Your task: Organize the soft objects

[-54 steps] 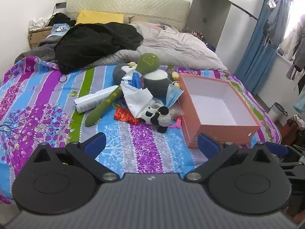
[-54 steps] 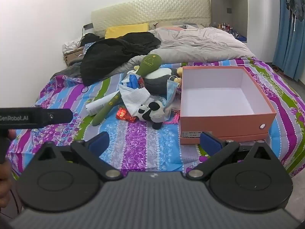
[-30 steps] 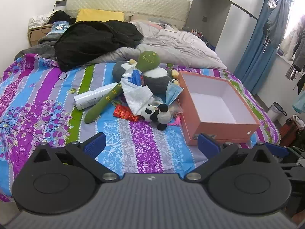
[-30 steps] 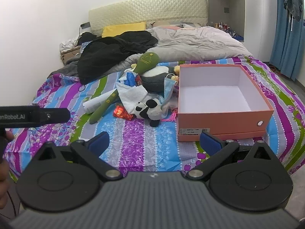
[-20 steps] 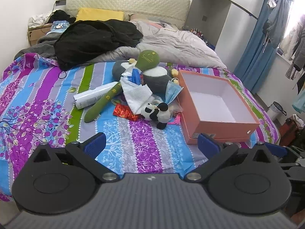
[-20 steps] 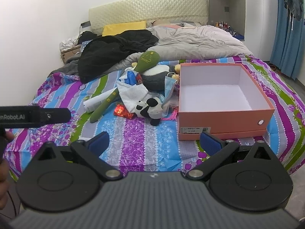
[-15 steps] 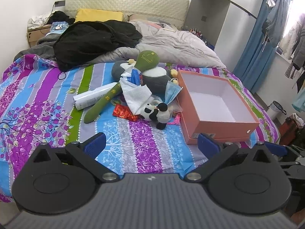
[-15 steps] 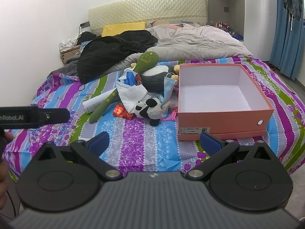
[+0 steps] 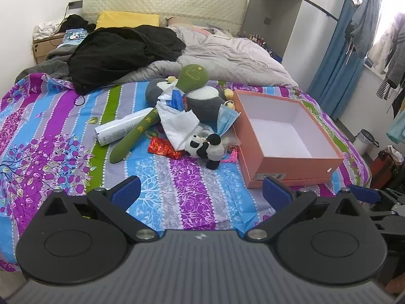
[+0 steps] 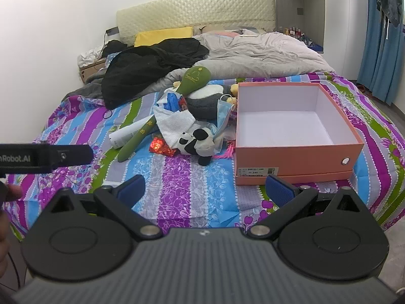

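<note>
A pile lies mid-bed: a small panda plush point(image 9: 206, 148) point(image 10: 195, 145), a long green plush paddle point(image 9: 157, 116) point(image 10: 164, 109), a grey-and-white penguin plush point(image 9: 205, 100) point(image 10: 207, 98), a white tissue point(image 9: 178, 124), a blue face mask point(image 9: 226, 120) and a red wrapper point(image 9: 162, 148). An open orange box point(image 9: 286, 169) point(image 10: 298, 157) stands empty to the right of the pile. My left gripper point(image 9: 201, 192) and right gripper point(image 10: 205, 190) are both open and empty, held over the bed's near edge, well short of the pile.
A white tube point(image 9: 116, 130) lies under the paddle. Black clothing point(image 9: 121, 50) and a grey duvet point(image 9: 227, 58) cover the bed's far half. A cardboard box point(image 9: 44, 46) stands at the far left. Blue curtains point(image 9: 336, 58) hang at the right.
Both grippers have drifted back a little from the bed, then held nearly still. Nothing on the bed has moved.
</note>
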A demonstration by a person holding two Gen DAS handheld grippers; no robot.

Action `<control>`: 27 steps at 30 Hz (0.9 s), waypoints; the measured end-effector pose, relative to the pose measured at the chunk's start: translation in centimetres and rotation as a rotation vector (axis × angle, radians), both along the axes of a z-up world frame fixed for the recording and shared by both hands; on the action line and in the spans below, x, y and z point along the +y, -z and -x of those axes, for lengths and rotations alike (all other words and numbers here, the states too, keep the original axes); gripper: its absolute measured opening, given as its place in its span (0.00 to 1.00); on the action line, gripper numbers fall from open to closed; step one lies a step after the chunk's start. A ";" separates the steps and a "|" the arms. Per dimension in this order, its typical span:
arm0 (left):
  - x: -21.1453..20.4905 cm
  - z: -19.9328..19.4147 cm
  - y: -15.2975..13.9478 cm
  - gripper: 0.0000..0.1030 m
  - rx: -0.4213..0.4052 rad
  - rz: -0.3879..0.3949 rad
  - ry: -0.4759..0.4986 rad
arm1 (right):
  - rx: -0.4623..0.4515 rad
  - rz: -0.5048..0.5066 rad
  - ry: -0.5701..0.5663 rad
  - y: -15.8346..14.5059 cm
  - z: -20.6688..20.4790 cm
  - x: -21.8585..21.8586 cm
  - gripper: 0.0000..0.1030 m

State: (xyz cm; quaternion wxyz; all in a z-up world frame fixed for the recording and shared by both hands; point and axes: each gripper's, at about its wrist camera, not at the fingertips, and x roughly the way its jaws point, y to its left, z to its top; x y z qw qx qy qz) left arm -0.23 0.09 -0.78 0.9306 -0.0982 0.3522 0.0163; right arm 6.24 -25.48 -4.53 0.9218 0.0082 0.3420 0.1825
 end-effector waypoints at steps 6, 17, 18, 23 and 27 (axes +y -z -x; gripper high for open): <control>0.1 -0.1 0.0 1.00 0.001 0.000 0.001 | 0.006 0.002 -0.003 0.2 -0.1 0.1 1.00; 0.5 -0.4 0.2 1.00 0.010 -0.002 -0.007 | 0.019 0.005 -0.011 0.6 -0.2 0.4 1.00; 0.6 -0.4 0.2 1.00 0.010 0.002 -0.005 | 0.020 0.007 -0.011 0.7 -0.2 0.4 1.00; 0.6 -0.6 0.6 1.00 0.016 0.012 -0.001 | 0.027 0.013 -0.006 0.8 -0.4 0.4 1.00; 0.6 -0.6 0.8 1.00 0.017 0.017 -0.006 | 0.030 0.017 -0.013 0.9 -0.4 0.5 1.00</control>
